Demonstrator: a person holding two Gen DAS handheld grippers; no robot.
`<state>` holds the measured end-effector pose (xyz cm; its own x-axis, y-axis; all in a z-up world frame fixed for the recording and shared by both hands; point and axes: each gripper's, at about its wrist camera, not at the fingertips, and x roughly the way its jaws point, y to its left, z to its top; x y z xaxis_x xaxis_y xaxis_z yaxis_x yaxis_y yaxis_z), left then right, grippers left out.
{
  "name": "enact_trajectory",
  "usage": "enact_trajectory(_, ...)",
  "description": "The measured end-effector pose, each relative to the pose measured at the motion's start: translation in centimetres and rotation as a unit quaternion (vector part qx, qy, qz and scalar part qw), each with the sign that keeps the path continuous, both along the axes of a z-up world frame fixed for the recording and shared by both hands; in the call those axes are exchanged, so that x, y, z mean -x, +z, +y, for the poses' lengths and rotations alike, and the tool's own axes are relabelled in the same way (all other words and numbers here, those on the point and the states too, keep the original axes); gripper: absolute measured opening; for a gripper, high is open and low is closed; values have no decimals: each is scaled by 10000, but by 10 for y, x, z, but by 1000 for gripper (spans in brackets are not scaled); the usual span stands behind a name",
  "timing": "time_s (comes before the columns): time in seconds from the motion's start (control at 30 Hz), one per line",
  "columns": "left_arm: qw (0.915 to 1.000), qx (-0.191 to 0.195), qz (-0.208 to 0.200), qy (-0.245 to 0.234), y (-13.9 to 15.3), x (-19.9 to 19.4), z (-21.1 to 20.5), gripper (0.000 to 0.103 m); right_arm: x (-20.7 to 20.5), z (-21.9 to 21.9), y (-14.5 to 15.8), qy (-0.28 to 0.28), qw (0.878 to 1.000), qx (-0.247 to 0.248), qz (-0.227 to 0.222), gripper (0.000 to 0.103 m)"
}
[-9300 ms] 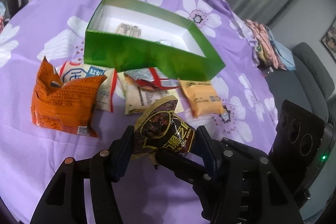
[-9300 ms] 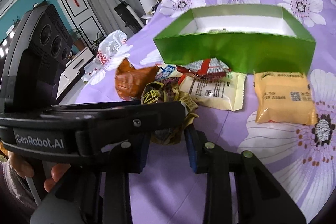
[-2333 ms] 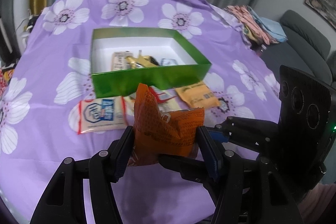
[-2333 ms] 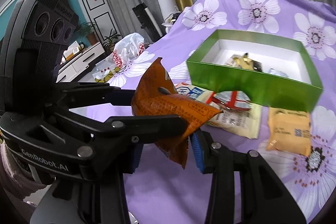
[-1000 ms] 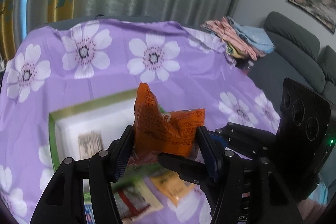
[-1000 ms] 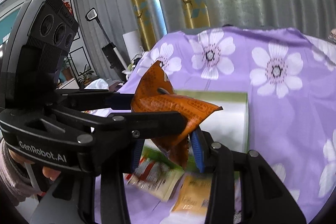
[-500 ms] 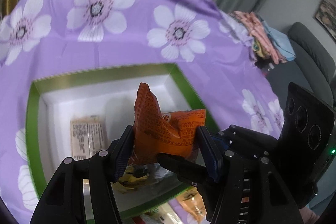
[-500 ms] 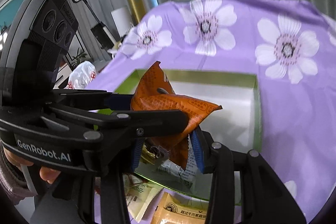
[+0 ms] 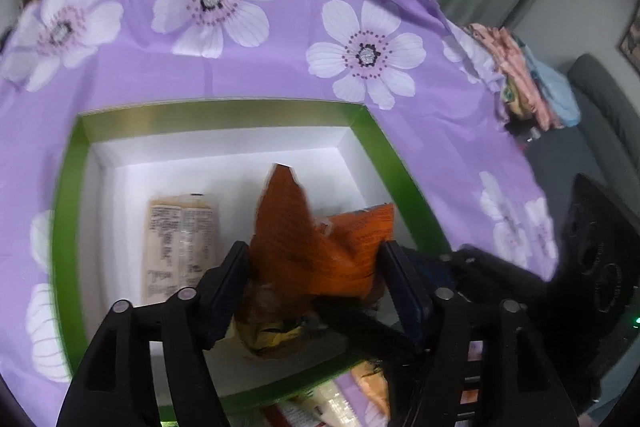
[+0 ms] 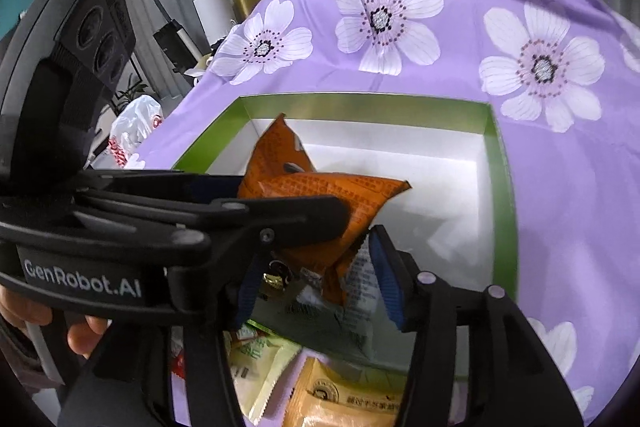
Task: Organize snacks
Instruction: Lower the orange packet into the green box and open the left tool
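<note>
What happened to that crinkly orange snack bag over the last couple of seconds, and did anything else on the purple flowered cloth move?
Both grippers, left gripper and right gripper, carried the crinkly orange snack bag from the near side of the green cardboard box over its wall and down inside. Their jaws are now opening around the bag, letting go. The box, the beige packet inside it and the purple flowered cloth stayed put.
</note>
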<state>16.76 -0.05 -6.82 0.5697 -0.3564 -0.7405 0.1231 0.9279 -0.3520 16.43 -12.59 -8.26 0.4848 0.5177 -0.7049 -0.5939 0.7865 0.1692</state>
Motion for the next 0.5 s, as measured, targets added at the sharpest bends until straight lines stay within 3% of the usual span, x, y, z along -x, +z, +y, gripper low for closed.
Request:
enact_trajectory(0.17,9985,-438,-271,160,17,27,-2,73,19,-16,13,-206,9994,77,-272,59)
enact_trajectory(0.27,9955,-792,-383,362,27,46,-2,82,33,-31,22,-355,9987,-83,-367,62)
enact_trajectory(0.5,9926,-992,-421,558,38,85,-2,83,72,-58,33,-574,9968,-283,-479,66)
